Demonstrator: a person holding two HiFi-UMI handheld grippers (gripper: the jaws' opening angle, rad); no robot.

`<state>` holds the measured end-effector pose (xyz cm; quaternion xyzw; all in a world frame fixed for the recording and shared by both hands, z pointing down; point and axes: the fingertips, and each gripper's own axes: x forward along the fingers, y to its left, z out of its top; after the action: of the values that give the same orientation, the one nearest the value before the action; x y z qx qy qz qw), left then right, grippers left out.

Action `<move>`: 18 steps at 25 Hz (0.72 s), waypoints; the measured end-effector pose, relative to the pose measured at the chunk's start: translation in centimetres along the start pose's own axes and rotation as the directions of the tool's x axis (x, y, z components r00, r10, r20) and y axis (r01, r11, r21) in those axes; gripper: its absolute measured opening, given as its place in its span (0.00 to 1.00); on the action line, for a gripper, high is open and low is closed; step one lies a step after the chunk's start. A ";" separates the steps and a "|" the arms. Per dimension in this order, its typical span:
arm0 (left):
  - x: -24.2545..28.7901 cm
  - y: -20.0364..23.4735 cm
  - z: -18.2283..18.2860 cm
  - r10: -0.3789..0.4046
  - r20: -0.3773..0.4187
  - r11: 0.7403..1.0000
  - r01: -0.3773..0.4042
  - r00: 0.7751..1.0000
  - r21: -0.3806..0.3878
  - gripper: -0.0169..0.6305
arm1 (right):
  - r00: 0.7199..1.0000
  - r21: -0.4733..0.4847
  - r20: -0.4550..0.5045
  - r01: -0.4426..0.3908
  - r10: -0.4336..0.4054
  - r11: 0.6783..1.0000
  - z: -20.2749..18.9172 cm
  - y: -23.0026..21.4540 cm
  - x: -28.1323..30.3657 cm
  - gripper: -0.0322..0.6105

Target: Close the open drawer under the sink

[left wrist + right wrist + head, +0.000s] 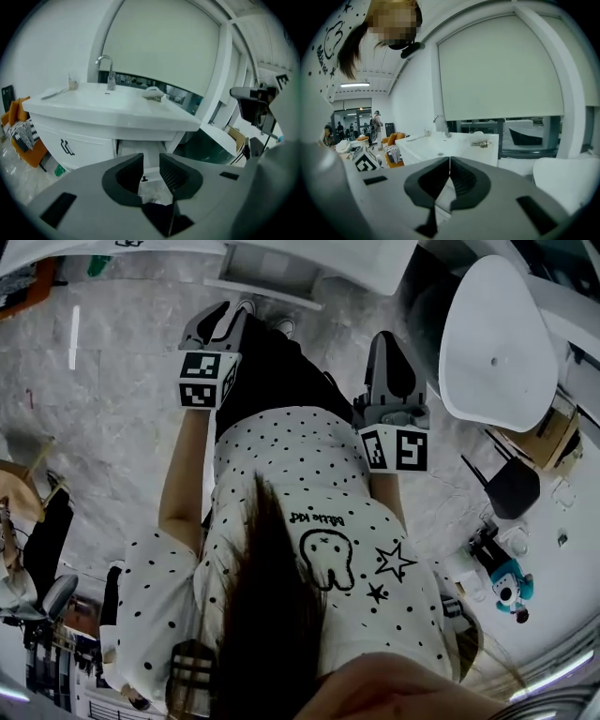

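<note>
A: While its jaws stand apart and empty, why aim the left hand-held gripper (151,158) there?
B: The open drawer (133,146) under the sink (112,101) lies dead ahead, likely for pushing. The right hand-held gripper (449,161) hangs closed, idle.

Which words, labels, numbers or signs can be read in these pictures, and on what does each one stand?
Shirt: one short cursive line next to a tooth drawing, upside down in the head view; the last word looks like "kid", the rest is too blurred to read.
Left cube, right cube: black-and-white square markers only, no letters.
Sink: no print seen.
</note>
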<state>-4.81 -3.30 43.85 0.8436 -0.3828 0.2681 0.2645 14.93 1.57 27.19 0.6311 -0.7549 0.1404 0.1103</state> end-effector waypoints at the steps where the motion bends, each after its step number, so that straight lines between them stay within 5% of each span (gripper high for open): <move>1: 0.7 0.1 -1.1 0.002 -0.023 1.000 -0.001 1.000 0.004 0.19 | 1.000 0.000 -0.009 -0.008 0.008 1.000 -0.3 0.2 0.1 0.07; 5: 3.6 0.6 -4.7 0.001 -0.065 0.999 -0.004 0.998 -0.042 0.19 | 0.998 0.010 -0.044 -0.033 0.034 0.999 -1.8 1.2 1.1 0.07; 18: 13.7 2.4 -13.5 0.003 -0.206 1.000 -0.007 0.979 -0.019 0.19 | 0.985 0.069 -0.162 -0.047 0.058 0.996 -7.4 2.8 2.9 0.07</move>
<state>-2.39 -2.80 63.07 0.8077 -0.3582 0.3510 0.3101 11.53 1.94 34.91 0.6007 -0.7545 0.2194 0.1477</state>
